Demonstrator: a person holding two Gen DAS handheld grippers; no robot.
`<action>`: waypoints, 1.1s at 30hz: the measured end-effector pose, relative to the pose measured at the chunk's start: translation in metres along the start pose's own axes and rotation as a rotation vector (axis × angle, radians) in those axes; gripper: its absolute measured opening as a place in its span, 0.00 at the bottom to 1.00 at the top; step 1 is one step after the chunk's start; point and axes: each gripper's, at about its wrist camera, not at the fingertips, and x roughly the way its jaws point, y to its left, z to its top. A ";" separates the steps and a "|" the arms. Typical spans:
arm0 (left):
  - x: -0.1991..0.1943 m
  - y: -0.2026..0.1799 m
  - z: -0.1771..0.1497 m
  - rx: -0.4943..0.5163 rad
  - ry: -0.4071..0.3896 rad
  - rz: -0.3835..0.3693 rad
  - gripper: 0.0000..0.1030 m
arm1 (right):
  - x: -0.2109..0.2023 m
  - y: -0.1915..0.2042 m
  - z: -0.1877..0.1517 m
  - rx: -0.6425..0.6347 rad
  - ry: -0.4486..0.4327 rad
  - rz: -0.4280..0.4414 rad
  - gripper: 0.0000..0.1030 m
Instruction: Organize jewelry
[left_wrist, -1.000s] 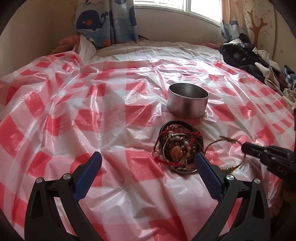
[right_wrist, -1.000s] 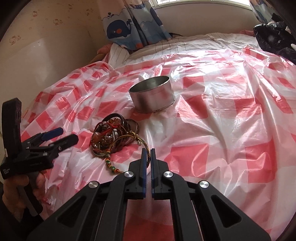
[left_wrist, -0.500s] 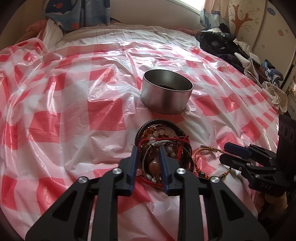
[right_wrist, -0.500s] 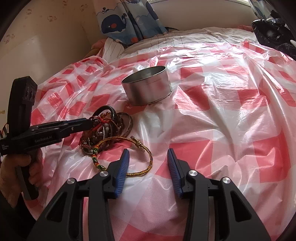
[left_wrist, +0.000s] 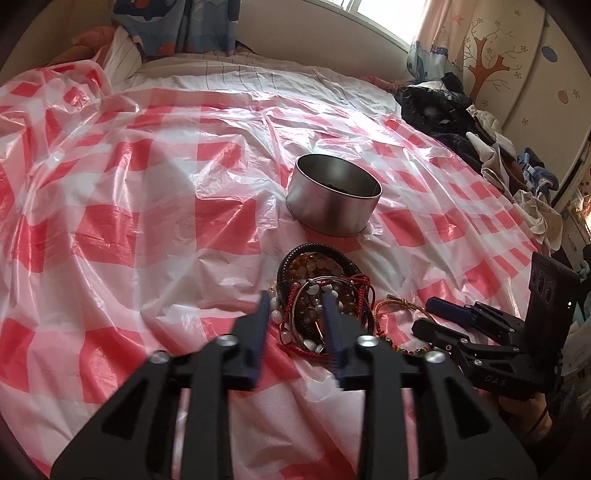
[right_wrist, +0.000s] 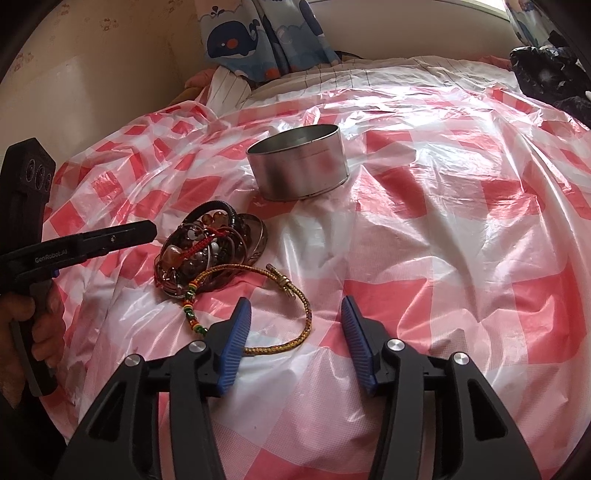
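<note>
opening left gripper over bracelet pile, nothing gripped.

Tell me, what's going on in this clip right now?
A person holds a gripper in each hand over a bed covered in red-checked plastic. The left gripper is over the tangled pile of bracelets, jaws opening around part of it. The right gripper is opening beside the gold braided bracelet, gripping nothing. The round metal tin waits beyond.

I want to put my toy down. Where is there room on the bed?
Free: the checked sheet right of the tin, and left of it. Crowded: the bracelet pile, the gold cord bracelet and the clothes.
</note>
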 end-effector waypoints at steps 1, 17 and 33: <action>0.002 -0.001 -0.002 0.003 0.000 0.009 0.52 | 0.000 0.000 0.000 -0.002 0.000 0.000 0.50; -0.018 0.001 -0.023 0.008 0.046 -0.016 0.00 | 0.003 0.003 0.000 -0.013 0.002 -0.002 0.53; 0.024 0.012 -0.002 -0.064 0.085 -0.073 0.03 | 0.004 0.006 -0.003 -0.033 0.002 -0.008 0.58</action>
